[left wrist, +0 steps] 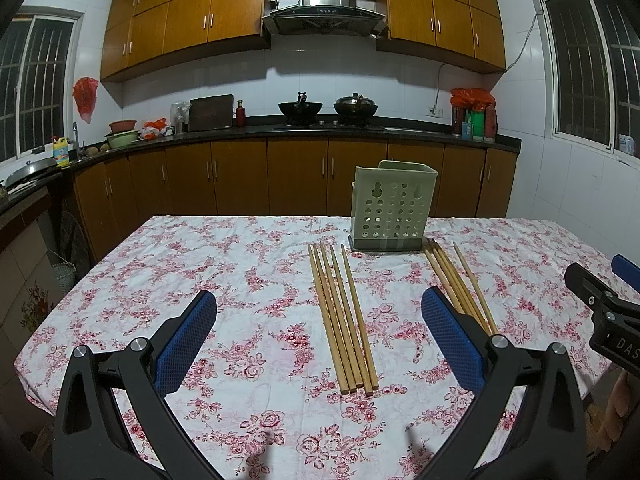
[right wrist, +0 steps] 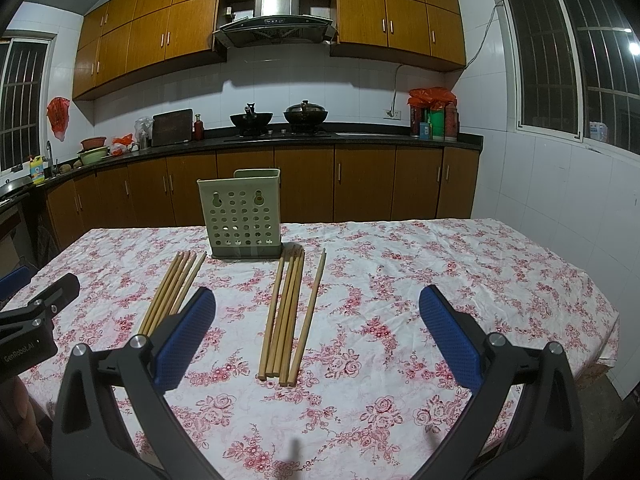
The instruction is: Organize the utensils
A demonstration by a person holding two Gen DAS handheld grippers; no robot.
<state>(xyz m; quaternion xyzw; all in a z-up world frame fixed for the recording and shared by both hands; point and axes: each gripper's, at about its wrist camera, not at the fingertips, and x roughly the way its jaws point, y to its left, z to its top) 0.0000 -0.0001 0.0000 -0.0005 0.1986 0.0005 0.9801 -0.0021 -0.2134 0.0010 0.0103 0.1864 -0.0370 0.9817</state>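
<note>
Nothing done yet: both chopstick bundles, left and right, lie flat on the bench before the holder, which looks unfilled, left gripper and right gripper both released, holding nothing.

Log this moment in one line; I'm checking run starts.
stage: start | left gripper: open, empty | right gripper: open, empty | chopsticks: two groups on tablecloth | holder: upright, behind them
</note>
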